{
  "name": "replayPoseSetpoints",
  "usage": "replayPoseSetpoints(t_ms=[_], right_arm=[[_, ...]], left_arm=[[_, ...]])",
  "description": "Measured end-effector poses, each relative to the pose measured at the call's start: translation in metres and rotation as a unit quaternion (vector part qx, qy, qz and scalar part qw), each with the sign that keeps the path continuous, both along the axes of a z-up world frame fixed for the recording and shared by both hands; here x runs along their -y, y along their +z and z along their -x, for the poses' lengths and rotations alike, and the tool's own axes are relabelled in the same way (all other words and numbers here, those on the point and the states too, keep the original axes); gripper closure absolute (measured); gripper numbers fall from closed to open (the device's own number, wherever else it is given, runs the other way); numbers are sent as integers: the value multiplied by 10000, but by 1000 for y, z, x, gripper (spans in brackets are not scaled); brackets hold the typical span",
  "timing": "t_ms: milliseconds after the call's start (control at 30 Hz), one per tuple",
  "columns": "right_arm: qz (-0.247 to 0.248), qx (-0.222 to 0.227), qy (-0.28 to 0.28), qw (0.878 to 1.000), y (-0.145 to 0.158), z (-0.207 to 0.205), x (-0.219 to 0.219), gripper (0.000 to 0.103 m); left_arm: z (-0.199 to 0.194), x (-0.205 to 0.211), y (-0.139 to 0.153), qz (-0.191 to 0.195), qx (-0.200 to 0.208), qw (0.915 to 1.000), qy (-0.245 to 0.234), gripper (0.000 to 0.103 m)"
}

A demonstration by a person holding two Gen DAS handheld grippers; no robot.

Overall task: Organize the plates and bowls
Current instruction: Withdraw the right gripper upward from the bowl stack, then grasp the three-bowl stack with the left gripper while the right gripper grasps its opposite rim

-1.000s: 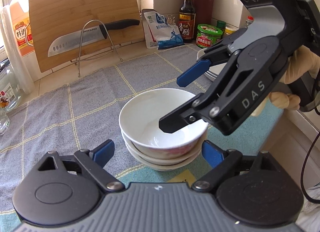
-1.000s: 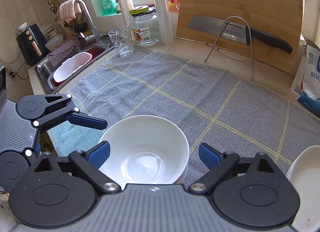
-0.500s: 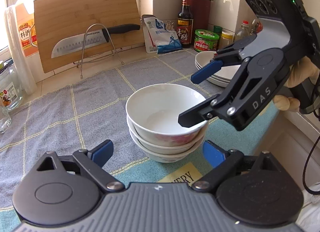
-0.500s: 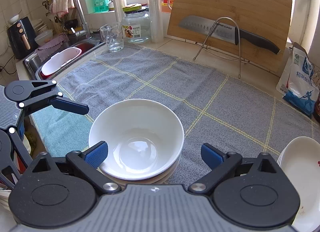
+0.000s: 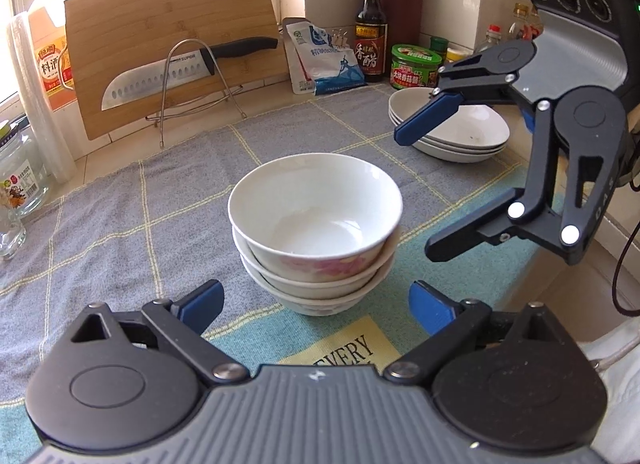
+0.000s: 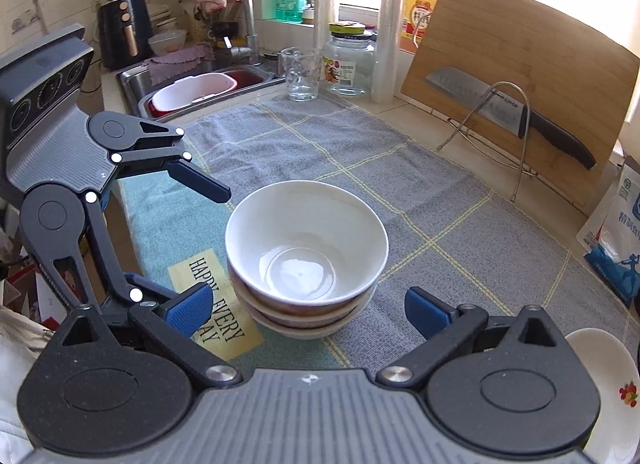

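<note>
Though glare blurs it, bowl stack (image 5: pixel 316 236) seems white.

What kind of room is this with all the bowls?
It looks like a home kitchen. There is a sink with a tap, a big knife on a rack against a wooden cutting board, and sauce bottles by the tiled wall.

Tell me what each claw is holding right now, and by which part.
Nothing. The left claw and right claw are both open, apart from the stacked bowls.
</note>
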State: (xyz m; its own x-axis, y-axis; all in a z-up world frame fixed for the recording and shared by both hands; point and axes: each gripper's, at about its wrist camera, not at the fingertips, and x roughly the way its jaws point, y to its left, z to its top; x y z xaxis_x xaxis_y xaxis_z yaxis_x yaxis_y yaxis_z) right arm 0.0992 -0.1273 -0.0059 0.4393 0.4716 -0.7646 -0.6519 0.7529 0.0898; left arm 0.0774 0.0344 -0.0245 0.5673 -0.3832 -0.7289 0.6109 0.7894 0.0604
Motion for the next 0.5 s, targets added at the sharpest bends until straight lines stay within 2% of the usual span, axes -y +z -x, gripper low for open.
replayPoseSetpoints(t_ms=[300,400,500], right_arm=[[226,32,512,9984,-25,0,13,0],[303,-1,519,9982,-34,-2,11,0],[389,-43,400,9984,-45,-6,8,0]], left_arm=[[3,11,-16,-303,-336,9979,468,4],[0,11,-19,-389,-344,9978,414,4],[-7,11,-25,-563,-263,9980,144,4]])
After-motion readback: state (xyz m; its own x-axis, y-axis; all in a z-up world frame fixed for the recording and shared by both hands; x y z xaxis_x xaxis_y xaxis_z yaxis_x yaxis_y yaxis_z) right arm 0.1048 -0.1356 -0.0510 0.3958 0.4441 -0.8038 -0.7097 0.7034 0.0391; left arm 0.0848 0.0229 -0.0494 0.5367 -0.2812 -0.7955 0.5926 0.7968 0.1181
